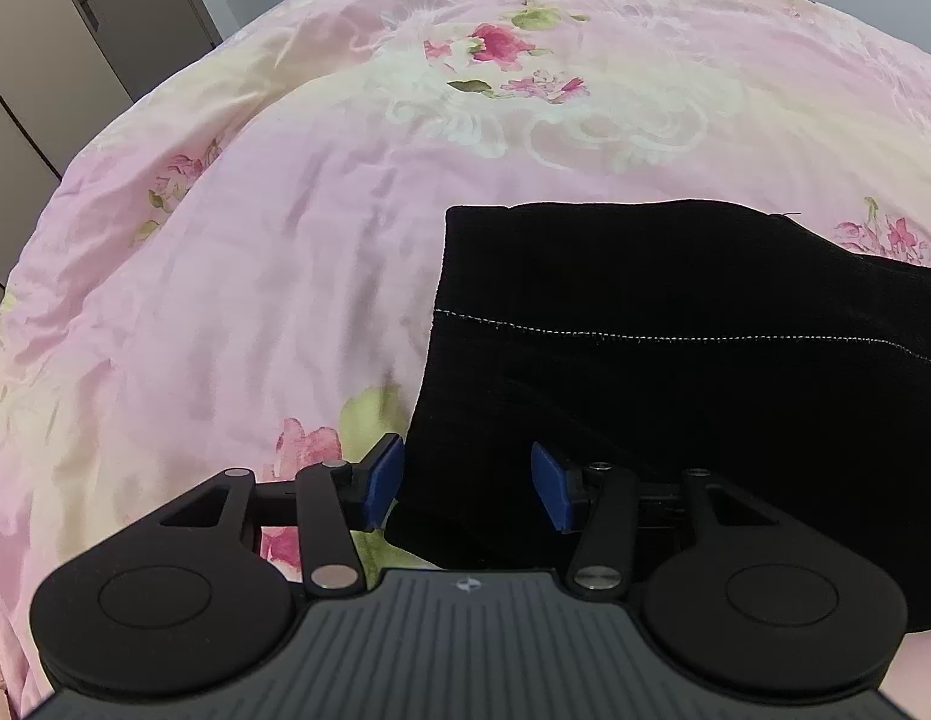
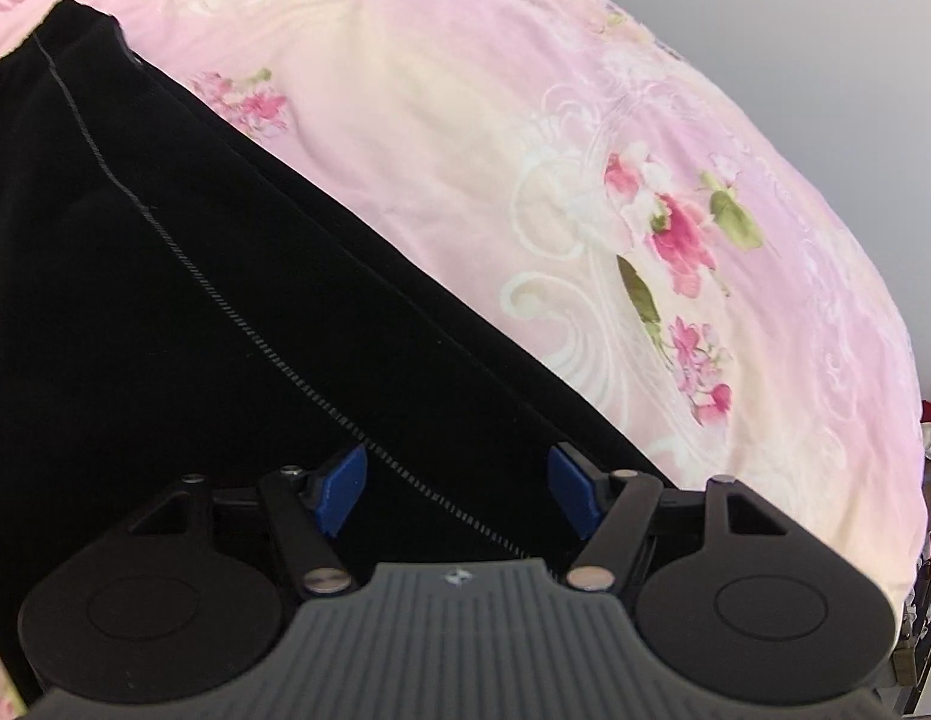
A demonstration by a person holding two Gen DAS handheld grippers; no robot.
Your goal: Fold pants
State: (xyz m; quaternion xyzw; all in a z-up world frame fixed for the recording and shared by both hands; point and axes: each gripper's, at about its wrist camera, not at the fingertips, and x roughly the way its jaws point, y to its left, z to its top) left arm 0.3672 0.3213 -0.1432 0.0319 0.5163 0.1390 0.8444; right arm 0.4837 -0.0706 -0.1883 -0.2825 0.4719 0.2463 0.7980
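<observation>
Black pants (image 1: 675, 324) with a white stitched seam lie flat on a pink flowered bedspread (image 1: 255, 270). In the left wrist view their left end lies at centre right. My left gripper (image 1: 468, 483) is open, its blue pads either side of the near left corner of the cloth. In the right wrist view the pants (image 2: 165, 270) stretch from the upper left to the bottom centre. My right gripper (image 2: 459, 489) is open, its blue pads straddling the cloth and the seam at the near edge.
The bedspread (image 2: 525, 150) fills most of both views. Grey cabinet doors (image 1: 57, 42) stand beyond the bed at the upper left of the left wrist view. Some red and white items (image 2: 930, 420) show at the right edge of the right wrist view.
</observation>
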